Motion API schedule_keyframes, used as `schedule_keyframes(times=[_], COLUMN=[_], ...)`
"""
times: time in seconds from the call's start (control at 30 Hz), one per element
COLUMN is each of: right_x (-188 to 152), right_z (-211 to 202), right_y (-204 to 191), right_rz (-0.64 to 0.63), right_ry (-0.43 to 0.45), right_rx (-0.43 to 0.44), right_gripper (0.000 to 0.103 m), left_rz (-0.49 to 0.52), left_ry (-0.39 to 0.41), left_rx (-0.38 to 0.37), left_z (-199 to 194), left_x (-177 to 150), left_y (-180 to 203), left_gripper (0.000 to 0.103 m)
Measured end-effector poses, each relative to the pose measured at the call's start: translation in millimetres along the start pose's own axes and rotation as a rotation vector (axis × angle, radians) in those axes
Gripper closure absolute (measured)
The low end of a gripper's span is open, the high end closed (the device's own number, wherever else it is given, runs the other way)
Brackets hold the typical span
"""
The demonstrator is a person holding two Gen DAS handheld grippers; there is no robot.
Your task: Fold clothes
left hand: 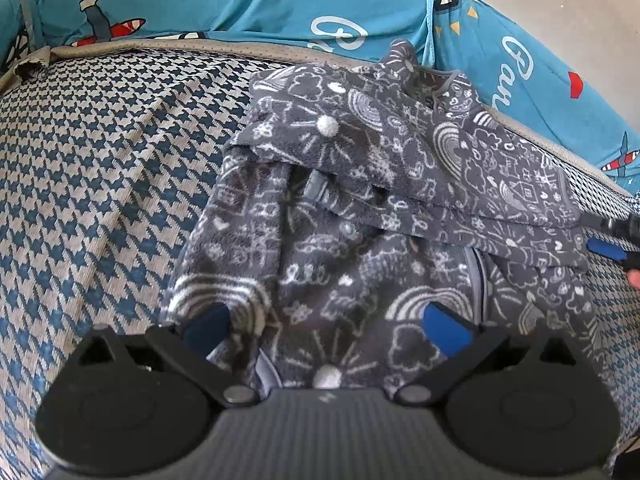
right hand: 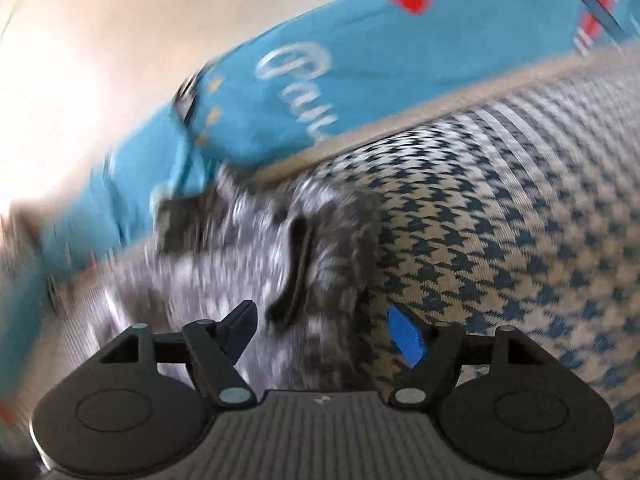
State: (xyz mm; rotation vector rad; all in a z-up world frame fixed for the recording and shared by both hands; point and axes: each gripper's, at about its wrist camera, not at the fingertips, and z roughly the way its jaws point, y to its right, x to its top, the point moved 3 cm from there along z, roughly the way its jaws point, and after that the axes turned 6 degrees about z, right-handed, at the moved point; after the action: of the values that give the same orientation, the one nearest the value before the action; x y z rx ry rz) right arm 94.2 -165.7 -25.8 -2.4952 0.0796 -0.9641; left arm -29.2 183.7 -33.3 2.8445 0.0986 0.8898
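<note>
A dark grey fleece garment [left hand: 360, 208] with white doodle print and small white pompoms lies partly folded on the houndstooth surface [left hand: 100, 184]. Its upper layer is laid across the lower part. My left gripper [left hand: 326, 322] hovers over the garment's near end. It is open, its blue pads [left hand: 446, 328] wide apart with nothing pinched. My right gripper [right hand: 324, 332] is open too, above the garment's edge [right hand: 248, 248], which is blurred in that view. In the left wrist view the right gripper [left hand: 612, 236] shows at the garment's right edge.
Blue printed fabric [left hand: 248, 4] runs along the back behind a beige piped edge [left hand: 168, 46]. Houndstooth fabric [right hand: 500, 220] stretches to the right of the garment. A pale wall [right hand: 100, 40] rises beyond. A fingertip [left hand: 634, 278] shows at the right border.
</note>
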Motion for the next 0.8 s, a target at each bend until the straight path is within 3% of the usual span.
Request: schedule_keyframes(times=[0.1,0.2,0.3,0.43,0.5,0.63,0.8], right_x=[-21.6,-42.5,-58.7,-83.6,-95.9,-100.5,-106.3], right_z=[-3.5,-6.0,-12.7,0.3,2.6,5.5,9.0], right_y=[-21.2,-36.4,-48.1,-59.8,-67.8,-70.3,-74.6], right_rz=[-0.255,-0.375,-0.419,-0.454,-0.536,-0.467,-0.447], right_ry=[-0.001,-0.038,-0.074,-0.213,-0.201,-0.203,-0.168], right_rx=[-0.013,0.069,0.116,0.158,0.133,0.151,0.110], right_gripper=[0.031,0.030,0.028,0.023,0.016,0.000,0.000], left_rz=[-0.001,0.002,0.004,0.005,0.006,0.016,0.023], left_ry=[0.000,0.000,-0.001,-0.005,-0.007,-0.013,-0.017], left_rx=[0.001,0.000,0.001,0.003,0.005,0.010,0.016], left_z=[-0.2,-0.9,-1.3,-0.8,-0.6,0.7,1.8], left_x=[-0.4,-0.8,-1.0,-1.2,-1.5,-1.7,-2.2], left_y=[1.2,2.7,3.6,4.8,5.8,7.9,10.6], left_gripper=[0.000,0.000,0.000,0.000,0.000,0.000,0.000])
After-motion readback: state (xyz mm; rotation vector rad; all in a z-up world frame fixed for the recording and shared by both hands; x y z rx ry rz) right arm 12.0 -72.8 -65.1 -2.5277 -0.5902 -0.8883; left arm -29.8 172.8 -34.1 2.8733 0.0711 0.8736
